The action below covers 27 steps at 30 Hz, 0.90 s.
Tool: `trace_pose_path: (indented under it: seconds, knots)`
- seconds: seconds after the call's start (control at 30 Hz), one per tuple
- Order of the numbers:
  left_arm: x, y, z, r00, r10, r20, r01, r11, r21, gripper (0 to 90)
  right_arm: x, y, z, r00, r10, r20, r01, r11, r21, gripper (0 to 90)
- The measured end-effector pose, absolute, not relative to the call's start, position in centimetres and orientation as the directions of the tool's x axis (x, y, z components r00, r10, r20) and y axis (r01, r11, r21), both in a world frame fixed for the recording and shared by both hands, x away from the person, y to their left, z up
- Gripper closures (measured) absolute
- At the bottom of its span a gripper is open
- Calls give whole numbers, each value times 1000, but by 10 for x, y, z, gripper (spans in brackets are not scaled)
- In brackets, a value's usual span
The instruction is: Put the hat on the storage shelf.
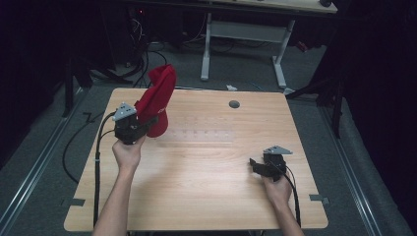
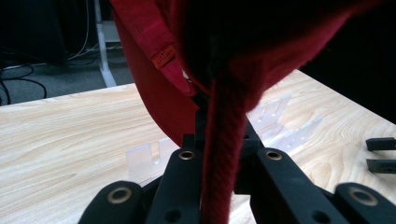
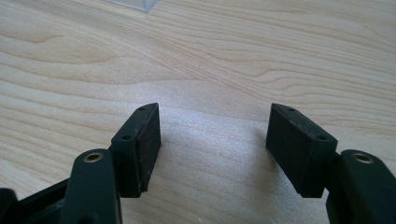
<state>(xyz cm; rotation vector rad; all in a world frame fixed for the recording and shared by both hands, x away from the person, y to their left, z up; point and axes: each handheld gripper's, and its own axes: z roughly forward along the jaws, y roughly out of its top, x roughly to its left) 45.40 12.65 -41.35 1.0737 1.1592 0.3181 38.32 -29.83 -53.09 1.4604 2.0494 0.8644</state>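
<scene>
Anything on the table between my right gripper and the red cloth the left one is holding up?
Nothing visible blocks it. The right gripper sits open over bare table; the red cloth hangs from the left gripper. Clear plastic racks lie beyond the cloth, off that line.

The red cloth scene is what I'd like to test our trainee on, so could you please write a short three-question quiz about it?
1. True or false: the left hand-held gripper is shut on the red cloth.
2. How do the right hand-held gripper's jaws stand? A) clamped on cloth B) apart, with nothing between them C) closed on a cable
3. Fill in: the cloth is held up above the wooden ____.

Key: 1 true; in the left gripper view a fold of the cloth runs between the jaws. 2 B; the right gripper view has bare wood in the gap. 3 table.
</scene>
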Motion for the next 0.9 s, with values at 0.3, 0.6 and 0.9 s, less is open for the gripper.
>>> trace_pose_path:
  seconds: [0.3,0.6,0.9]
  knots:
    - [468,126,-423,390,717,-578,282,504,816,847,383,-298,-531,-318,948,-20,647,233,726,356]
    - [476,116,-430,374,742,-556,268,488,831,847,383,-298,-531,-318,948,-20,648,232,726,356]
    - [476,114,-433,357,768,-532,260,465,846,847,383,-298,-531,-319,948,-20,648,233,725,355]
